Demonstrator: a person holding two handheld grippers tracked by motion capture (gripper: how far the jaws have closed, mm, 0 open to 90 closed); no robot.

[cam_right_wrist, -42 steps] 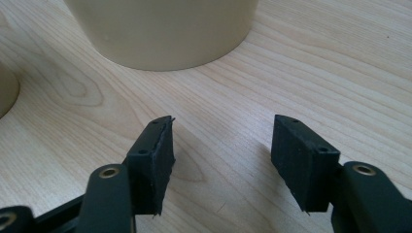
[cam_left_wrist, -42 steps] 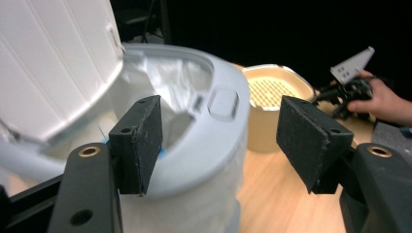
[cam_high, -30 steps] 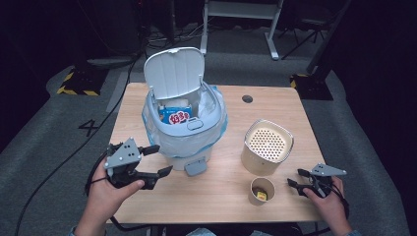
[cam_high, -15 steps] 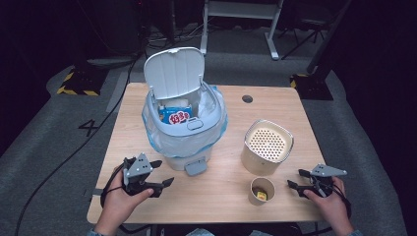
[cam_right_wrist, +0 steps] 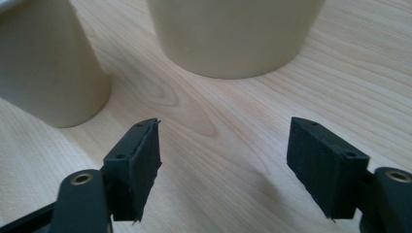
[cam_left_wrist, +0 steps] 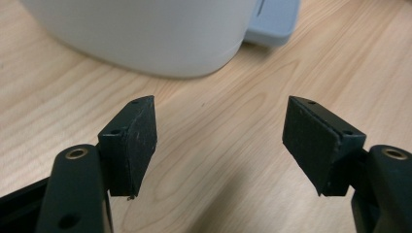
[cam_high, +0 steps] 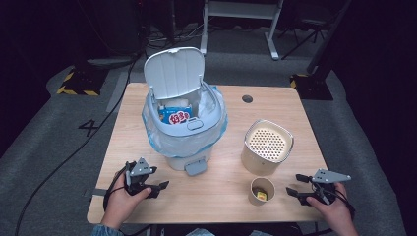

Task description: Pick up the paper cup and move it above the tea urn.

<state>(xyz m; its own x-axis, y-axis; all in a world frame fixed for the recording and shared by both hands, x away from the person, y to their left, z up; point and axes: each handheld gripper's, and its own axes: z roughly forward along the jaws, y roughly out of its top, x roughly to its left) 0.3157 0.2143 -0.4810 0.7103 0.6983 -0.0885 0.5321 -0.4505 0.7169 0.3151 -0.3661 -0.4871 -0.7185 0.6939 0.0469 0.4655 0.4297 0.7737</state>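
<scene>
Grippers low at the near edge of the wooden table [cam_high: 216,196], both with nothing in them. The left gripper [cam_high: 158,187] sits in the person's left hand [cam_high: 122,201] just in front of the white pedal bin [cam_high: 184,123], jaws spread wide over bare wood; in the left gripper view its pads [cam_left_wrist: 141,141] frame only tabletop, with the bin's rounded base [cam_left_wrist: 145,34] and grey foot pedal [cam_left_wrist: 272,22] ahead. The right gripper [cam_high: 294,186] points at the small paper cup [cam_high: 261,191], close beside it but apart, and its jaws have just been opening with nothing between them. In the right gripper view the cup [cam_right_wrist: 48,68] stands off to the left and the larger cream canister with the perforated top [cam_high: 267,147] looms behind.

The bin's lid [cam_high: 173,71] stands tipped back, propped wide, which looks like an invitation for rubbish; a blue-tinted liner [cam_high: 162,132] folds over the rim and a blue-and-white packet [cam_high: 176,115] already lies inside. The cup looks like the next candidate, so that right-hand position makes sense.

Hard to read: something yellowish [cam_high: 261,196] at the cup's bottom, too small to identify. The packet's print is illegible, and the lid hides the bin's far wall.
</scene>
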